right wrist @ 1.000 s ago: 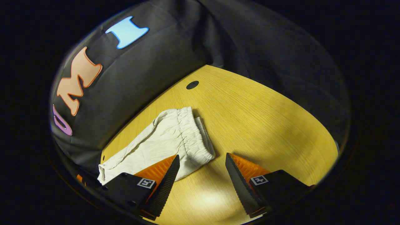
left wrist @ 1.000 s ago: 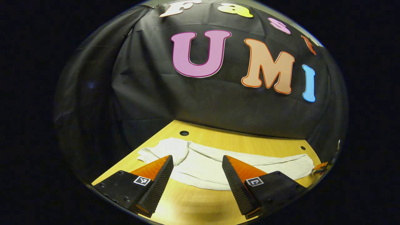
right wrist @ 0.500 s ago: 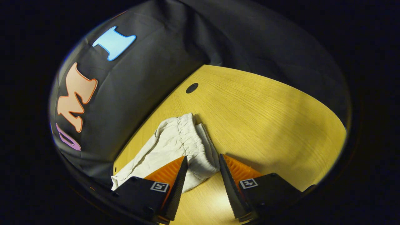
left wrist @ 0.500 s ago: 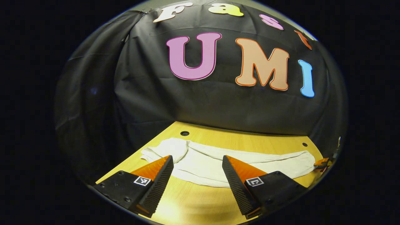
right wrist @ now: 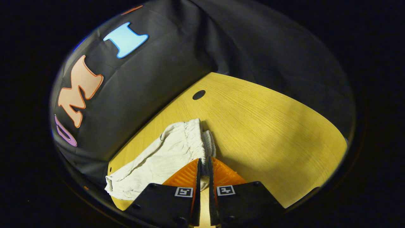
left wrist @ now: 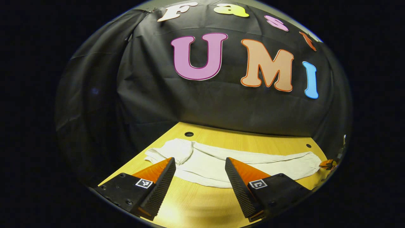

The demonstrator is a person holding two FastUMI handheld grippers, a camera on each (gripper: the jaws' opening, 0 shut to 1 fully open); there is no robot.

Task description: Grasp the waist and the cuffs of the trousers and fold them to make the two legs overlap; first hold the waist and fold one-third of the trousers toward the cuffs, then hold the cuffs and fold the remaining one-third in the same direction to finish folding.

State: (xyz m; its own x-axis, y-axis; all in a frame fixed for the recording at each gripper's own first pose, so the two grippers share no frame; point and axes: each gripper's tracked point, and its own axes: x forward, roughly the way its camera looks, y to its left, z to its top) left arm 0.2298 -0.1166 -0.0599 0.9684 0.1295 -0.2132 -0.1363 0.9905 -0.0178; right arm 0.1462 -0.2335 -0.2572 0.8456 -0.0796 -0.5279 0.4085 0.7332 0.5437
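L gripper [left wrist: 200, 167]: two wedge-shaped fingers [left wrist: 159, 186], inner faces w/ fine ribbed/dotted grip texture. Each sits on a flat black block w/ small round screws near the outer edges. Square black-and-white tag on top of each block, patterns differ L vs R.

R gripper [right wrist: 202, 172]: same build, wedge fingers [right wrist: 185, 177] w/ saw-tooth inner edges, black blocks, one square coded tag per block, a couple of screws along the bottom edge.

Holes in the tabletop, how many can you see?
2 holes in the left gripper view: one behind the trousers' left end, one near the table's far right. The cloth may hide others.
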